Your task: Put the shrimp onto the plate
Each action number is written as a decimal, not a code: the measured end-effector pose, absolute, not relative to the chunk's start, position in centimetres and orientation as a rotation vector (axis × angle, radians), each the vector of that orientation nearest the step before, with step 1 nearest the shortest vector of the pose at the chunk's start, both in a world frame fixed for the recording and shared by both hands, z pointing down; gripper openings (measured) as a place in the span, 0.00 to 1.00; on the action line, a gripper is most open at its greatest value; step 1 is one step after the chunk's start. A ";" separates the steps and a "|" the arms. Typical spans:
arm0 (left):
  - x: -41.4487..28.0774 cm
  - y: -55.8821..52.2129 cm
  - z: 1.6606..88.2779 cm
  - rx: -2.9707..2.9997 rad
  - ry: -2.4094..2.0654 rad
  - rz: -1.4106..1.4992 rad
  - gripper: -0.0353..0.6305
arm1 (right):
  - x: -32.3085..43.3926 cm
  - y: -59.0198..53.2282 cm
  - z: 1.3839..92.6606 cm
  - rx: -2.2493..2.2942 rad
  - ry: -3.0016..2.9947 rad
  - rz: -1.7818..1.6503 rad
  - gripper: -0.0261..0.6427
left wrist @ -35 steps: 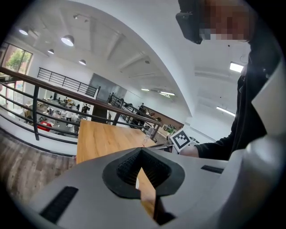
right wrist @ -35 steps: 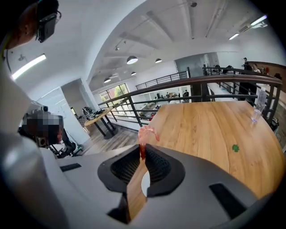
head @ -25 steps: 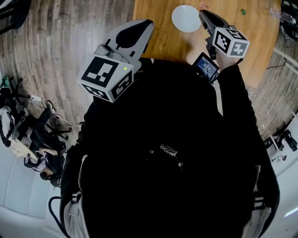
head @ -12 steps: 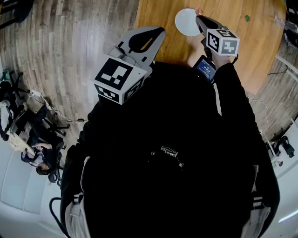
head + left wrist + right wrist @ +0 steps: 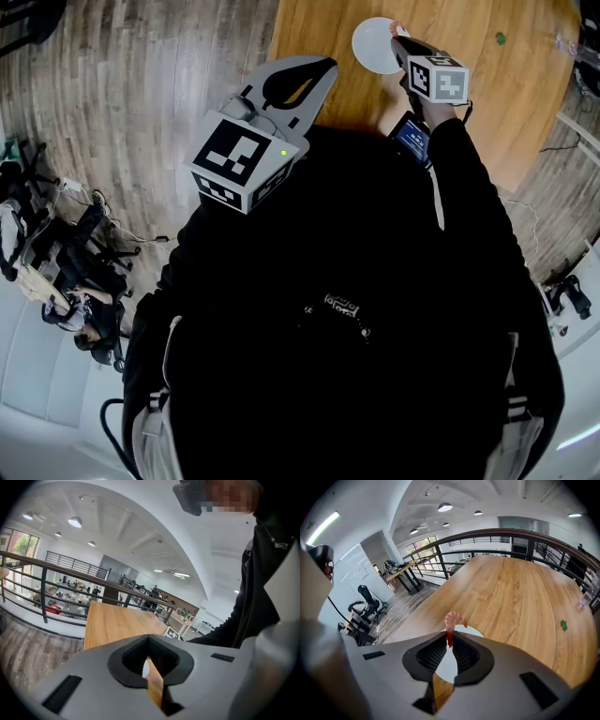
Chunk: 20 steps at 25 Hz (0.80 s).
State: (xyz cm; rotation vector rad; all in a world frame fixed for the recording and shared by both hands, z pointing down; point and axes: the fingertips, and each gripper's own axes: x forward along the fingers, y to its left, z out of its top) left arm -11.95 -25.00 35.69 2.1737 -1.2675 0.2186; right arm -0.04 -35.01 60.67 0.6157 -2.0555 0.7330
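Fingers of the right gripper (image 5: 449, 638) pinch the shrimp (image 5: 455, 619) beside the plate (image 5: 373, 45); the left gripper (image 5: 149, 640) is closed, empty.

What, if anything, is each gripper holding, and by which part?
The right gripper pinches the shrimp by its red tail end, the curled body sticking out beyond the jaws. The left gripper holds nothing.

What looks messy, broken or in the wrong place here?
Nothing is spilled or broken. The one stray thing is a small green bit lying alone on the table, far from the white plate. The shrimp hangs by its tail from the right claw, near the plate's rim and not on it yet.
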 end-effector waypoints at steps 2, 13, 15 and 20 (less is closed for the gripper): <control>-12.2 -25.1 36.0 2.162 -1.272 0.222 0.05 | 0.1 -34.9 61.8 0.593 -2.031 0.744 0.12; -13.5 -24.3 36.4 2.118 -1.308 0.209 0.05 | -0.7 -34.6 64.0 0.549 -1.981 0.726 0.12; -13.7 -24.2 36.5 2.111 -1.312 0.207 0.05 | -0.8 -34.4 63.9 0.543 -1.972 0.714 0.12; -13.1 -24.3 36.6 2.090 -1.330 0.205 0.05 | -0.1 -34.4 64.4 0.509 -1.960 0.693 0.12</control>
